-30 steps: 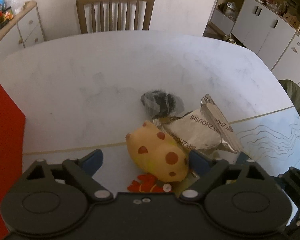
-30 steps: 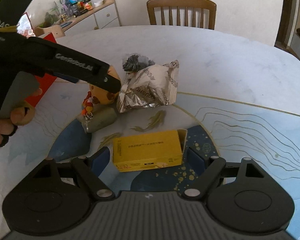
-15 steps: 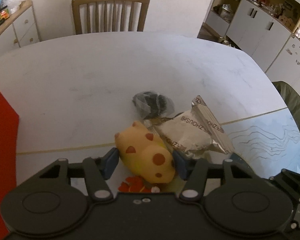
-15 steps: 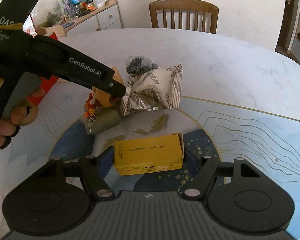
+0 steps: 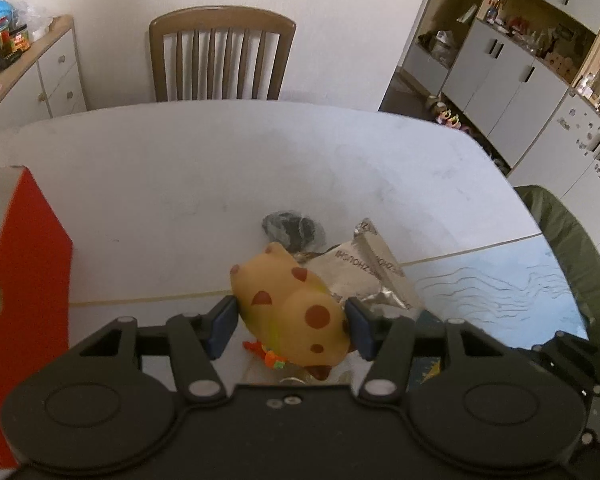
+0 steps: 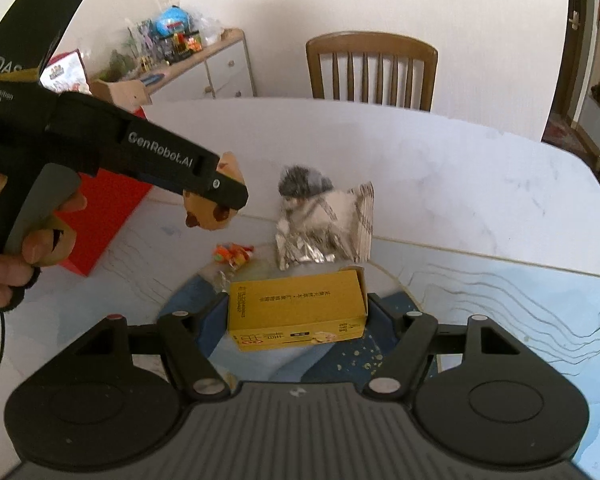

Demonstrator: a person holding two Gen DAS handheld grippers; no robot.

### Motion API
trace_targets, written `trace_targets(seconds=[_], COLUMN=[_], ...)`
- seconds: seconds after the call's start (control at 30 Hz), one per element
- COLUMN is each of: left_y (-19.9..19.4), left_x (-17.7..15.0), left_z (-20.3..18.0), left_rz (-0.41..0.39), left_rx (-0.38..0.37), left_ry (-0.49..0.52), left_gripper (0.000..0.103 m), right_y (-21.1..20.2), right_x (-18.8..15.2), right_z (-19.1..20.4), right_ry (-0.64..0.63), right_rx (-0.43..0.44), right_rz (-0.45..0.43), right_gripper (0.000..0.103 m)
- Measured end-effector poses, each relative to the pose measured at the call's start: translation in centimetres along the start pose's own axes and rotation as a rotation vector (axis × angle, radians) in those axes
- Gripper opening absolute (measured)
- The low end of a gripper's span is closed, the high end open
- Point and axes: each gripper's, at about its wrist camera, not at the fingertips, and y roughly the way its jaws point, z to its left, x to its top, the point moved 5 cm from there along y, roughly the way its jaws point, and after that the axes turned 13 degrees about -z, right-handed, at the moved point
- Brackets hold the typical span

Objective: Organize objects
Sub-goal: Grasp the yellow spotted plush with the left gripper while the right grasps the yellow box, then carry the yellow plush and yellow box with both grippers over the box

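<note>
My left gripper (image 5: 290, 322) is shut on a yellow toy with brown spots (image 5: 296, 308) and holds it above the table; it also shows in the right wrist view (image 6: 212, 204). My right gripper (image 6: 298, 316) is shut on a yellow box (image 6: 296, 312), lifted off the blue mat. A silver foil bag (image 6: 324, 228) and a dark wrapped lump (image 6: 302, 180) lie on the table beyond. A small orange trinket (image 6: 234, 254) lies next to the bag.
A red box (image 5: 28, 280) stands at the left on the white table (image 5: 180, 184). A blue patterned mat (image 6: 500, 308) covers the near side. A wooden chair (image 5: 220, 60) stands at the far edge, a cluttered sideboard (image 6: 188, 60) beyond.
My left gripper closed on the spotted toy and lifted it off the table. My right gripper closed on the yellow box and raised it.
</note>
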Motion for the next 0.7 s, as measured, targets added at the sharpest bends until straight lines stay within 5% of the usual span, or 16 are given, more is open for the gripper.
trace_targets(seconds=[0.7], left_y=[-9.8], left_x=[0.6], left_z=[5.2], left_rz=[-0.065], left_rx=[-0.049], left_ry=[-0.071], left_gripper=[0.057], right_y=[-4.7], right_x=[5.8], right_z=[8.2], right_ry=[-0.06], right_rx=[0.087], right_rz=[-0.083], right_gripper=[0.072])
